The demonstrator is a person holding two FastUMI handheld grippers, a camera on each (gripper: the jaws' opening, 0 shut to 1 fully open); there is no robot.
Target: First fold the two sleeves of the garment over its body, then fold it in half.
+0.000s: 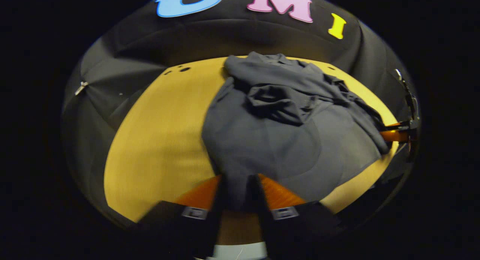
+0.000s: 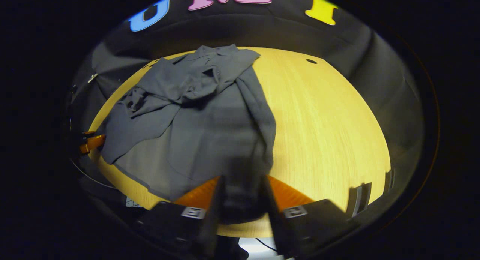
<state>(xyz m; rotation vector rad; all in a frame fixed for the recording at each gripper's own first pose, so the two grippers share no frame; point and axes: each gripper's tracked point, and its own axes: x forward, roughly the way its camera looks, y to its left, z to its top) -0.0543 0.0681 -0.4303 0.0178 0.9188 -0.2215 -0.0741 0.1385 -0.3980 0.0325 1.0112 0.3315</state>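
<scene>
**Inspector A:** Surface first. A pale yellow wood-grain table top (image 1: 157, 140) sits inside a booth walled with black cloth (image 1: 123, 65). In the right gripper view the same table (image 2: 330, 132) runs bare ahead and to the right of the fingers, with a small dark hole (image 2: 311, 61) near its far edge.

**Inspector B:** And the garment?

**Inspector A:** A dark grey, soft cloth garment (image 1: 277, 132) lies spread on the table directly ahead of the left gripper (image 1: 240, 194). Its far part is bunched, with both sleeves lying crumpled over the body. The near hem runs down between the left gripper's two fingers.

**Inspector B:** State of that gripper?

**Inspector A:** Nearly closed, with only a narrow gap, and the grey cloth fills that gap; both fingers press on the hem.

**Inspector B:** The other side?

**Inspector A:** In the right gripper view the garment (image 2: 195, 125) lies ahead and to the left of the right gripper (image 2: 242, 200). A fold of the hem hangs blurred between its fingers, which stand close together and clamp the cloth. The right gripper also shows at the far right edge of the left gripper view, touching the garment's edge (image 1: 393, 134); the left gripper shows likewise at the far left of the right gripper view (image 2: 92, 143).
</scene>
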